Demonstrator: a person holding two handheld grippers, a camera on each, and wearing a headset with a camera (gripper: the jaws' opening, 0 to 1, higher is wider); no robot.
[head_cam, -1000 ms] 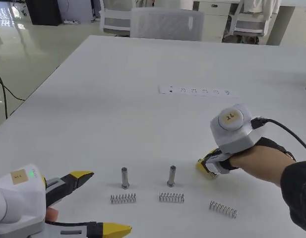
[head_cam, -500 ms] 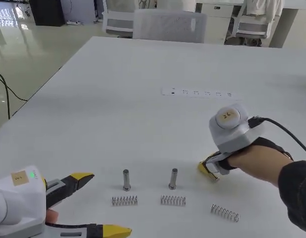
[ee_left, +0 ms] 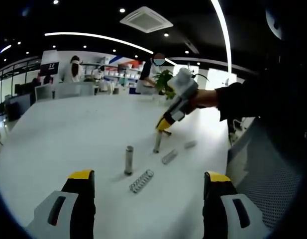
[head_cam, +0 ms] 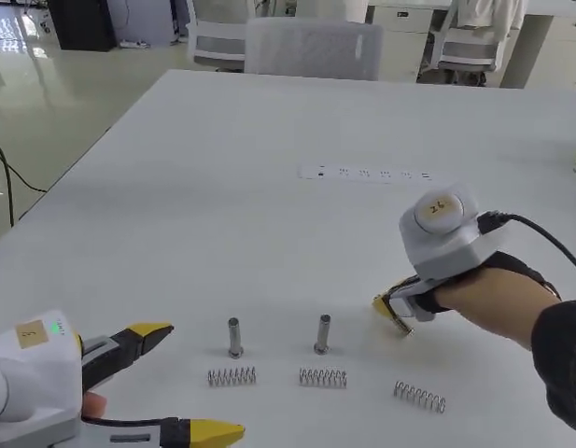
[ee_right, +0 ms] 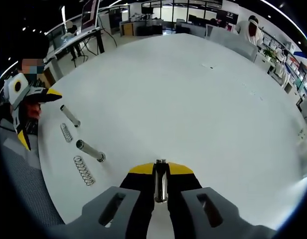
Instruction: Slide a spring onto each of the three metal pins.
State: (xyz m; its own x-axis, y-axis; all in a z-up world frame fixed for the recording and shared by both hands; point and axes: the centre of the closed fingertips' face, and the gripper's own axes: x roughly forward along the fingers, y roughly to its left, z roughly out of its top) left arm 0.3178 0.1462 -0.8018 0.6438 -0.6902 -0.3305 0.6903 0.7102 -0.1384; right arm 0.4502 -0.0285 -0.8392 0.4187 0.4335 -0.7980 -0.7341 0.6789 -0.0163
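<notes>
Clamping slim shiny pin (ee_right: 160,183), right tool (head_cam: 393,312), coiled springs (head_cam: 323,376) flat

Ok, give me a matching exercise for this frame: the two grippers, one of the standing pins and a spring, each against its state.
Things:
1. left gripper
2. right gripper
3. left standing pin
4. rightmost spring

States:
A. lying flat on the table
B. shut on a third pin
C. open, holding nothing
D. upright on the table

Pairs: 1-C, 2-B, 3-D, 4-A.
</notes>
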